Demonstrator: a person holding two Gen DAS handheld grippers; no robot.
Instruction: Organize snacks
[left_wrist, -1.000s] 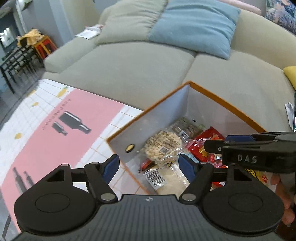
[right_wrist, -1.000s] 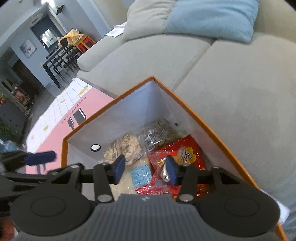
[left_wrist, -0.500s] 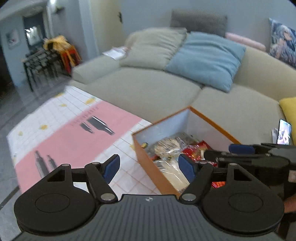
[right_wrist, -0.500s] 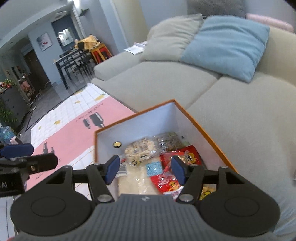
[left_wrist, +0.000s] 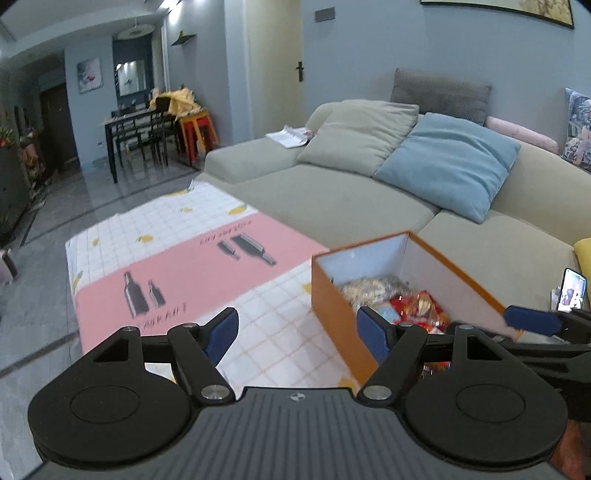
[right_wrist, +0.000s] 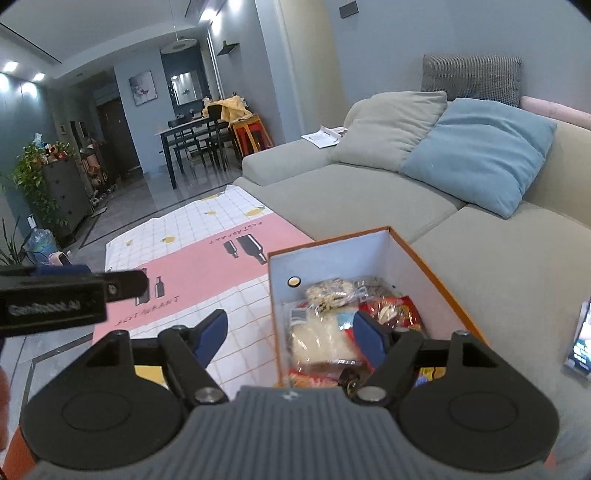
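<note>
An orange box (right_wrist: 436, 280) with a white inside stands on the table's right end, against the sofa. In it lie several snack packets: a clear bag of pale puffed pieces (right_wrist: 332, 291), a red packet (right_wrist: 395, 310) and a white packet (right_wrist: 317, 339). My right gripper (right_wrist: 290, 334) hovers above the box's near left corner; its jaws are opening with nothing between them. My left gripper (left_wrist: 297, 330) stands open and empty over the tablecloth, left of the box (left_wrist: 332, 306). The snack packets (left_wrist: 373, 288) show inside. The right gripper's blue tip (left_wrist: 532, 325) reaches in from the right.
A pink and white checked cloth (left_wrist: 184, 266) covers the low table. A grey-green sofa (left_wrist: 332, 199) with a blue cushion (left_wrist: 447, 162) runs behind it. A lit phone (right_wrist: 581, 339) lies on the sofa seat right of the box. A dining table and chairs (left_wrist: 140, 133) stand far back.
Both grippers have drawn back and upward from inside the box, so the whole room now shows. The right gripper's jaws have spread wider. The left jaws kept their width.
</note>
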